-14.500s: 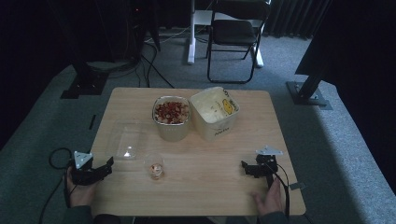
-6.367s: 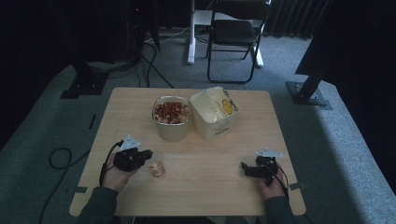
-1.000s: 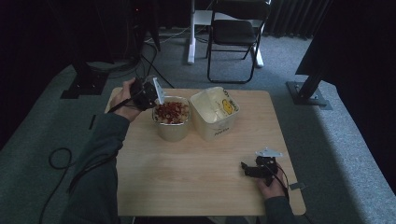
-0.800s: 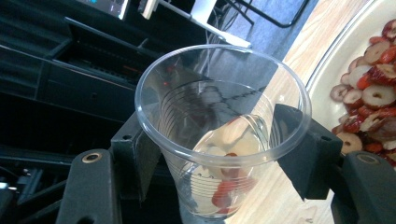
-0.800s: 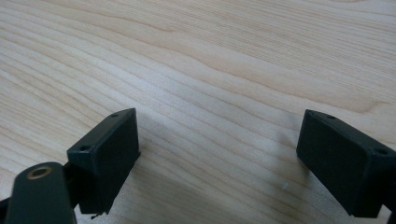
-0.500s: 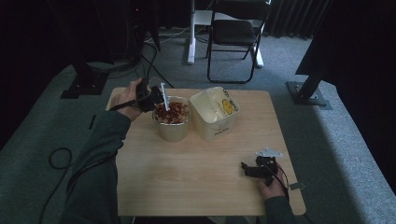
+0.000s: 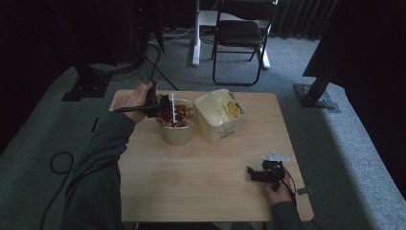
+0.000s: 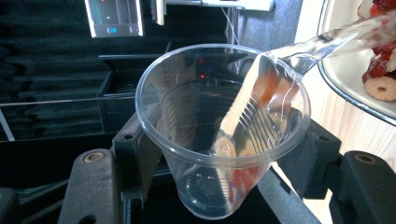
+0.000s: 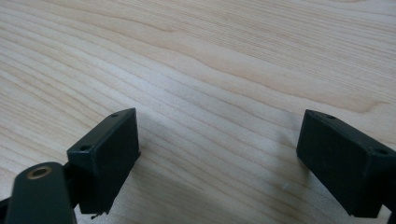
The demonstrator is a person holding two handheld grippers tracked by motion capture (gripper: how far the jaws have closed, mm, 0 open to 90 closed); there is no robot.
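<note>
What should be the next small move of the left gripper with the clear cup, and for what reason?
Probably tip the clear cup a little further over the bowl. The left gripper holds it tilted at the bowl's rim, and some pieces of fruit are inside the cup. A clear fork also leans in the cup and could slide out, so the tilt should be slow.

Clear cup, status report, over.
Left gripper shut on clear cup, tipped at fruit bowl; a clear fork sticks out of it. Right gripper open, resting on table. Nothing in the way.
</note>
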